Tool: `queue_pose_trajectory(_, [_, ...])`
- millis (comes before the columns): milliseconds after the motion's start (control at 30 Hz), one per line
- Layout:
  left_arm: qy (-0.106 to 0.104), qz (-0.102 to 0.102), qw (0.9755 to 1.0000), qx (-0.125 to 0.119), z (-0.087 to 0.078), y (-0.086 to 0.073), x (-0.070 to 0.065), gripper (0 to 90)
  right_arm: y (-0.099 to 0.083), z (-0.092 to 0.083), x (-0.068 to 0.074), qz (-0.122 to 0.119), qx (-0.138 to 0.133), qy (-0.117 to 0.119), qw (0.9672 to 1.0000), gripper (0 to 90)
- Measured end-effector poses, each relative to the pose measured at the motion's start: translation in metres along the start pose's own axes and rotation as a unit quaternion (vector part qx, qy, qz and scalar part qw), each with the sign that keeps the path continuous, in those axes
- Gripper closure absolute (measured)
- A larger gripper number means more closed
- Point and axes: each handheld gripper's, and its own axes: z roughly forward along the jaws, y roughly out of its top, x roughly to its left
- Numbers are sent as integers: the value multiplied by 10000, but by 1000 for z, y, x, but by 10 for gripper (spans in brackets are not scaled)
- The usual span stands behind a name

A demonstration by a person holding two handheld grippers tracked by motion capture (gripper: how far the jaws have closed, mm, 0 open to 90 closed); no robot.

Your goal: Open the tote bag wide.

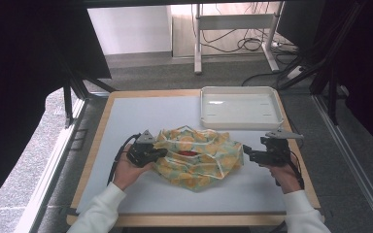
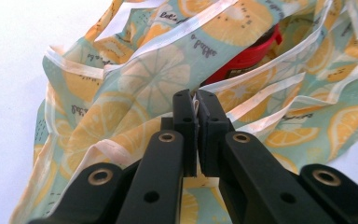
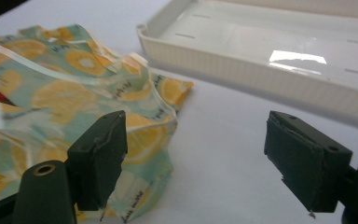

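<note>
In the high view, a crumpled lemon-print cloth bag (image 1: 198, 156) is lying at the centre of the frame on the pale table mat (image 1: 141, 111). A red object (image 1: 189, 153) is peeking out of its folds near the middle. The left gripper (image 1: 158, 152) is sitting at the bag's left edge, with its jaws closed on the fabric there, and the person's left hand (image 1: 128, 171) is holding it from the lower left. The right gripper (image 1: 250, 155) is hovering just beside the bag's right edge, its jaws standing apart and holding nothing, with the right hand (image 1: 286, 175) under it at the lower right. A white tray (image 1: 240, 122) is resting in the upper right part of the mat, apart from the bag.

In the left gripper view, the two black jaws are rising from the bottom centre and pinching a white-hemmed fold of the bag (image 2: 144, 79) between them at mid-frame. The red object (image 2: 249, 53) is showing inside the bag at the upper right.

In the right gripper view, the jaws are standing wide apart at the lower left and lower right, with bare mat between them. The bag (image 3: 65, 102) is spreading over the left half, its nearest corner lying behind the left jaw. The white tray (image 3: 214, 58) is stretching across the upper right.
</note>
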Motion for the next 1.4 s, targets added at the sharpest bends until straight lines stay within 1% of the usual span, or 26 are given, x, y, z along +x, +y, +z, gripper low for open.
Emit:
queue_pose_trajectory(167, [-51, -57, 10000, -56, -3, 0, 0, 884, 12, -9, 19, -310, -31, 480, 9984, 214])
queue_pose_trajectory(200, [-51, -57, 10000, -56, -3, 0, 0, 884, 12, -9, 19, -310, -31, 480, 9984, 214])
queue_pose_trajectory(233, [-54, -60, 10000, -53, -4, 0, 0, 884, 14, -8, 24, -373, -3, 577, 9976, 214])
queue_pose_trajectory(267, [-54, -60, 10000, -53, -4, 0, 0, 884, 16, -5, 34, -507, 61, 771, 9957, 215])
queue_pose_trajectory(300, [-56, -62, 9999, -58, -4, 0, 0, 884, 16, -5, 34, -507, 61, 771, 9957, 215])
queue_pose_trajectory(367, [-55, -59, 9999, -60, -4, 0, 0, 885, 18, 3, 47, -719, 170, 952, 9927, 216])
queue_pose_trajectory(400, [-57, -61, 10000, -51, -4, 0, 0, 885, 18, 3, 47, -719, 170, 952, 9927, 216])
queue_pose_trajectory(467, [-61, -41, 10000, -42, -3, 0, 0, 885, 21, 10, 56, -900, 261, 1012, 9904, 219])
queue_pose_trajectory(533, [-65, -44, 10000, -35, -3, 0, 0, 885, 22, 12, 59, -953, 290, 1035, 9896, 219])
queue_pose_trajectory(567, [-70, -54, 10000, -28, -2, 0, 0, 885, 25, 16, 65, -1060, 329, 1098, 9877, 221])
queue_pose_trajectory(600, [-70, -54, 10000, -28, -2, 0, 0, 885, 25, 16, 65, -1060, 329, 1098, 9877, 221])
queue_pose_trajectory(633, [-72, -86, 9999, -23, -2, 0, 0, 885, 27, 22, 72, -1216, 395, 1155, 9850, 223])
queue_pose_trajectory(667, [-72, -86, 9999, -23, -2, 0, 0, 885, 27, 22, 72, -1216, 395, 1155, 9850, 223])
queue_pose_trajectory(700, [-76, -98, 9999, -33, -3, 0, 1, 885, 28, 29, 81, -1391, 481, 1218, 9816, 229])
queue_pose_trajectory(733, [-76, -98, 9999, -33, -3, 0, 1, 885, 28, 29, 81, -1391, 481, 1218, 9816, 229])
queue_pose_trajectory(767, [-78, -101, 9999, -38, -3, 0, 1, 885, 27, 33, 85, -1473, 539, 1216, 9801, 237])
queue_pose_trajectory(800, [-83, -105, 9999, -39, -3, 0, 1, 885, 26, 37, 88, -1557, 613, 1231, 9782, 249])
queue_pose_trajectory(833, [-95, -121, 9999, -48, -4, 0, 1, 885, 23, 46, 93, -1713, 796, 1235, 9742, 284])
queue_pose_trajectory(867, [-95, -121, 9999, -48, -4, 0, 1, 885, 23, 46, 93, -1713, 796, 1235, 9742, 284])
queue_pose_trajectory(900, [-106, -114, 9999, -60, -4, 0, 2, 885, 19, 51, 96, -1843, 934, 1179, 9713, 326])
queue_pose_trajectory(967, [-106, -135, 9998, -68, -5, 0, 2, 885, 18, 53, 97, -1878, 956, 1139, 9709, 349])
queue_pose_trajectory(1033, [-105, -146, 9998, -63, -4, 0, 3, 885, 18, 55, 94, -1882, 989, 998, 9720, 446])
queue_pose_trajectory(1067, [-105, -146, 9998, -63, -4, 0, 3, 885, 18, 55, 94, -1882, 989, 998, 9720, 446])
queue_pose_trajectory(1100, [-108, -147, 9998, -63, -4, 0, 3, 885, 18, 54, 92, -1825, 986, 1017, 9730, 513])
queue_pose_trajectory(1267, [-132, -180, 9997, -85, -5, 0, 4, 885, 17, 55, 89, -1761, 1058, 1074, 9728, 597])
queue_pose_trajectory(1400, [-133, -197, 9997, -70, -4, 0, 4, 885, 16, 58, 88, -1734, 1139, 1116, 9719, 740])
